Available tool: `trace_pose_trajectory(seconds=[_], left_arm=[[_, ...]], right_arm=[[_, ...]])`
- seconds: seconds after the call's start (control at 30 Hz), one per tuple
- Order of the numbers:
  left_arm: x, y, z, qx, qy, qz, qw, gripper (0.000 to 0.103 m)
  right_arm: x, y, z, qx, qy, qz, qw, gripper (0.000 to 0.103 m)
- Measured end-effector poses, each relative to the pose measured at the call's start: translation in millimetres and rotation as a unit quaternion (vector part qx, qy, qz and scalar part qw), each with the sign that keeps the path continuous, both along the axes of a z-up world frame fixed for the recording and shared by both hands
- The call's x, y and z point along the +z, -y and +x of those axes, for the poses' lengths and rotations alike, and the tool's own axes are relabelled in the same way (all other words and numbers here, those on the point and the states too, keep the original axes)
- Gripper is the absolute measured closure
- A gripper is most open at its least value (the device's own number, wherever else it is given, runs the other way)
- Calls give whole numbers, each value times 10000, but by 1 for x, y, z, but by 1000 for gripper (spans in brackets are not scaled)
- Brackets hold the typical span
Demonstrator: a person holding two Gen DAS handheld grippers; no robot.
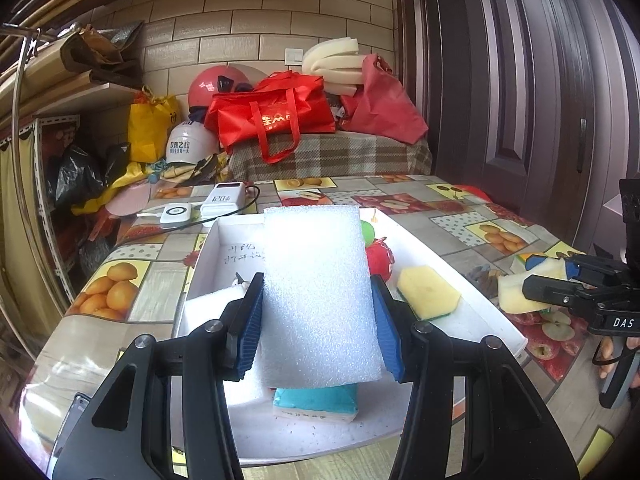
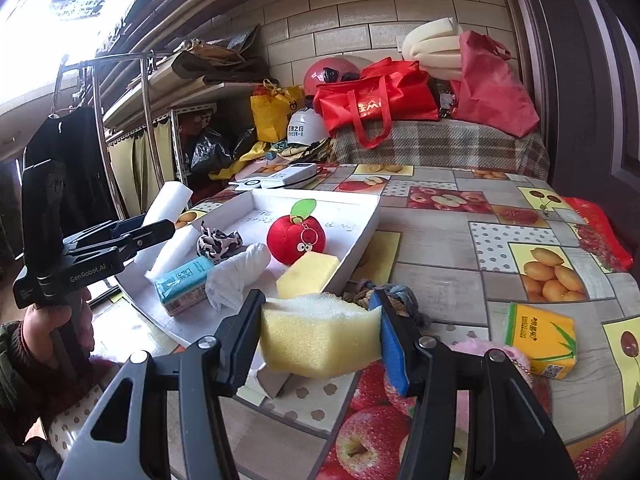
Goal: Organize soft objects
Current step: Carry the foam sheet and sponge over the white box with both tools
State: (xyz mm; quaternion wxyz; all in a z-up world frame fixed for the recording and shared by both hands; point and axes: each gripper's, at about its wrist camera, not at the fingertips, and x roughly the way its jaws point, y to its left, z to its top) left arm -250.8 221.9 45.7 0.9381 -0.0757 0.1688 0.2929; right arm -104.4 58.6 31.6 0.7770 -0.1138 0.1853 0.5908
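My left gripper [image 1: 318, 320] is shut on a white foam sheet [image 1: 318, 292] and holds it above the white tray [image 1: 460, 312]. It shows from the side in the right wrist view [image 2: 160, 224] with the foam [image 2: 168, 200] over the tray's [image 2: 360, 240] left end. My right gripper [image 2: 320, 336] is shut on a yellow sponge [image 2: 320, 336] just outside the tray's near right corner; it shows in the left wrist view [image 1: 556, 280]. In the tray lie a red plush apple [image 2: 294, 240], a yellow sponge [image 2: 306, 274], a white cloth [image 2: 236, 276], a teal tissue pack [image 2: 182, 284] and a patterned scrunchie [image 2: 218, 244].
On the fruit-print tablecloth [image 2: 440, 256] lie a yellow tissue pack [image 2: 540, 340], a pink fluffy thing [image 2: 496, 354] and a braided rope piece [image 2: 400, 300]. A power bank [image 1: 224, 198] and charger [image 1: 176, 214] sit behind the tray. Red bags [image 1: 276, 116] and helmets crowd the back.
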Motion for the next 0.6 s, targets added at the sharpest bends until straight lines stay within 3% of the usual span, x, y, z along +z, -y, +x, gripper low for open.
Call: trace_pose_trajectory(seconds=[0.3,0.6], left_arm=[[0,-1,0,55,2,-18,10000,53],[-3,-9,8,-33,-191,-237,9995,53]], right_arm=[[-1,-33,-30,304,167,-12,9994,49],[-11,-65,-41,676,88,-580,9960,50]])
